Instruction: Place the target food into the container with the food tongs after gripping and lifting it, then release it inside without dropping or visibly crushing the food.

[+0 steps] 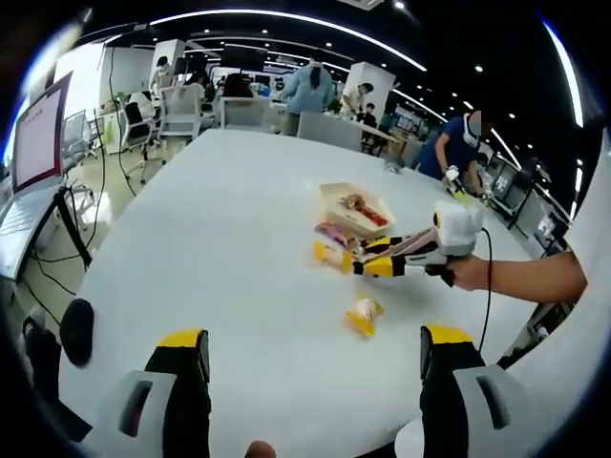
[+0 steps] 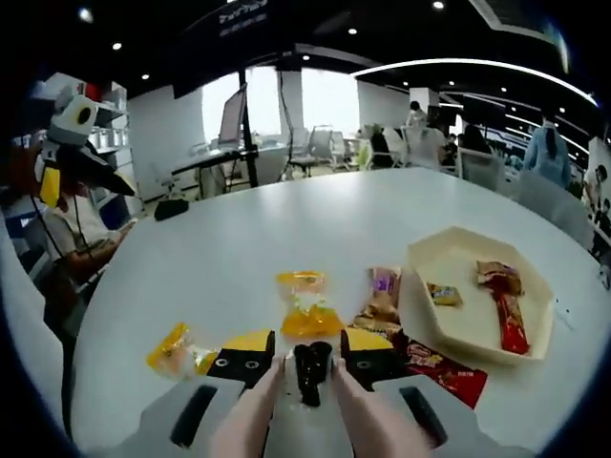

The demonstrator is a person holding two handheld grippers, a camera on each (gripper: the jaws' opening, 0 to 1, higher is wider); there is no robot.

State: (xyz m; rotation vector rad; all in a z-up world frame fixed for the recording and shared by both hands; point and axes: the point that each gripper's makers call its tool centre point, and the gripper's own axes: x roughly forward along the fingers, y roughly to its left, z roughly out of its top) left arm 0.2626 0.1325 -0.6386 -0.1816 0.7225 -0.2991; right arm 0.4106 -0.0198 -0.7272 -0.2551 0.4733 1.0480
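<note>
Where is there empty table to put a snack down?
The big bare stretch of the round white table behind the orange-wrapped snack is free. It is crowded beside the cream six-sided tray, where the purple-topped packet and red wrapper lie close together.

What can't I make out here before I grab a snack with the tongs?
- Right gripper view: tongs tips blocked by the right hand-held gripper; grip unknown.
- Red packet partly hidden behind that gripper.
- Left gripper view: container contents too small to identify.
- Packet labels blurred in both views.
</note>
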